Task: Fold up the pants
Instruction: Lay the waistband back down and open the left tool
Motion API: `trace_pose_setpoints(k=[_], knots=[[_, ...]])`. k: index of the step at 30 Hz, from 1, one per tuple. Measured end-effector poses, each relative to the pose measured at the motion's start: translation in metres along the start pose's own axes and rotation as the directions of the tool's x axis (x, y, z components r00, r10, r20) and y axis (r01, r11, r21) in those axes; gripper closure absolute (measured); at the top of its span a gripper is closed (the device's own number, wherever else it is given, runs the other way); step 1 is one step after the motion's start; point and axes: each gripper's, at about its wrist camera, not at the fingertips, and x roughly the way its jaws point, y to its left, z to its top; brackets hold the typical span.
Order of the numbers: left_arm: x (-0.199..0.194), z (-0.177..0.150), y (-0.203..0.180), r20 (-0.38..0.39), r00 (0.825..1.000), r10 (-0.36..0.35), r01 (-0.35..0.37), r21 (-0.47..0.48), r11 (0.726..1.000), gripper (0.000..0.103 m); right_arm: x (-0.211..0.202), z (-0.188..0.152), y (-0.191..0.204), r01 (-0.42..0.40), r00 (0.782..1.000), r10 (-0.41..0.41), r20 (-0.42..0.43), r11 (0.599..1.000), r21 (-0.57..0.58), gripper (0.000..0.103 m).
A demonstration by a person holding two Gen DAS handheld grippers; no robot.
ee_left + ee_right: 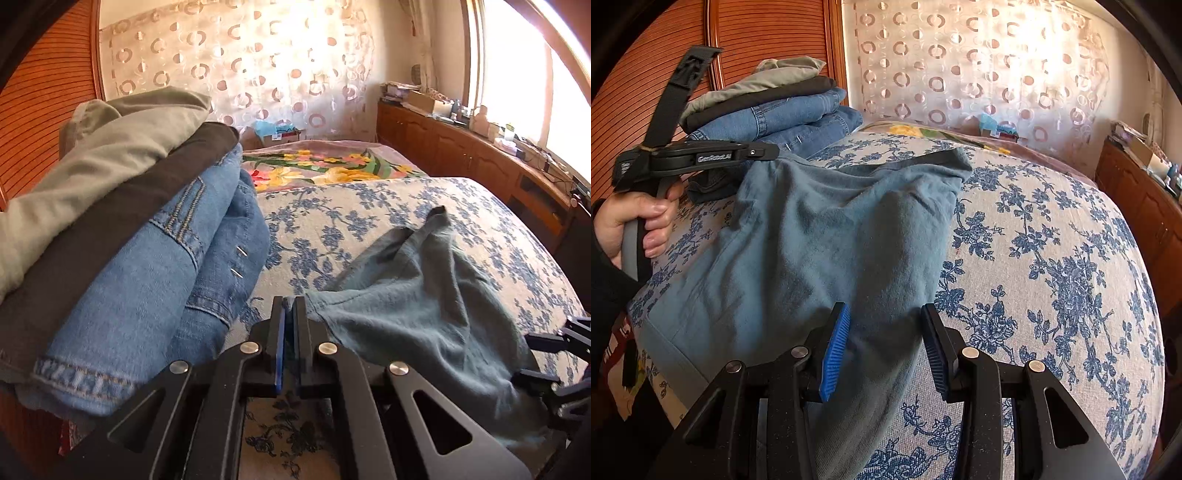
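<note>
Left claw pinched the pants' edge, right claw gaped over them

"GenRobot.AI" read in white on the left claw (764,152), and that was the only legible writing. The pants (820,236) were soft, dusty blue-grey cloth, rumpled and loosely bunched on the bed (1052,258), one end peaked up near the stack (783,107) of folded clothes. Left claw was clamped tight on an edge of them. Right claw (886,347) stood partly open, a fold of pants lying between its blue pads (834,350), not squeezed.

Soft matt teal cloth pants (798,236), woven floral bedspread (1052,258), ribbed wood wardrobe (764,33)
</note>
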Motion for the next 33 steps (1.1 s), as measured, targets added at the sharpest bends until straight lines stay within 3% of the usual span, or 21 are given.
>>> trace_pose_setpoints(k=[4, 10, 12, 13, 15, 16, 33], knots=[[-0.009, -0.005, -0.003, 0.000, 0.999, -0.043, 0.043, -0.018, 0.999, 0.098, 0.000, 0.000, 0.000, 0.001, 1.000, -0.001, 0.001, 1.000, -0.001, 0.062], [-0.018, -0.016, -0.011, -0.009, 0.998, -0.064, 0.063, -0.005, 0.998, 0.071, 0.000, 0.000, 0.000, -0.001, 1.000, 0.001, 0.000, 1.000, 0.000, 0.062], [-0.023, -0.020, -0.015, -0.004, 0.997, -0.081, 0.081, -0.002, 0.997, 0.050, 0.000, 0.000, 0.000, -0.001, 1.000, 0.001, 0.000, 1.000, -0.001, 0.062], [-0.025, -0.023, -0.017, -0.002, 0.996, -0.089, 0.089, -0.001, 0.996, 0.048, 0.000, 0.000, 0.000, -0.001, 1.000, 0.001, 0.000, 1.000, -0.001, 0.062], [-0.027, -0.027, -0.020, -0.005, 0.995, -0.099, 0.099, -0.001, 0.995, 0.029, 0.000, 0.000, 0.000, -0.002, 1.000, 0.002, 0.000, 1.000, -0.001, 0.062], [-0.028, -0.030, -0.022, -0.004, 0.994, -0.106, 0.106, -0.006, 0.994, 0.025, 0.000, 0.000, 0.000, -0.001, 1.000, 0.001, 0.000, 1.000, -0.001, 0.062], [-0.039, -0.076, -0.042, -0.090, 0.990, -0.112, 0.113, 0.004, 0.994, 0.025, 0.002, -0.001, -0.002, -0.012, 1.000, 0.012, -0.003, 1.000, 0.003, 0.062]])
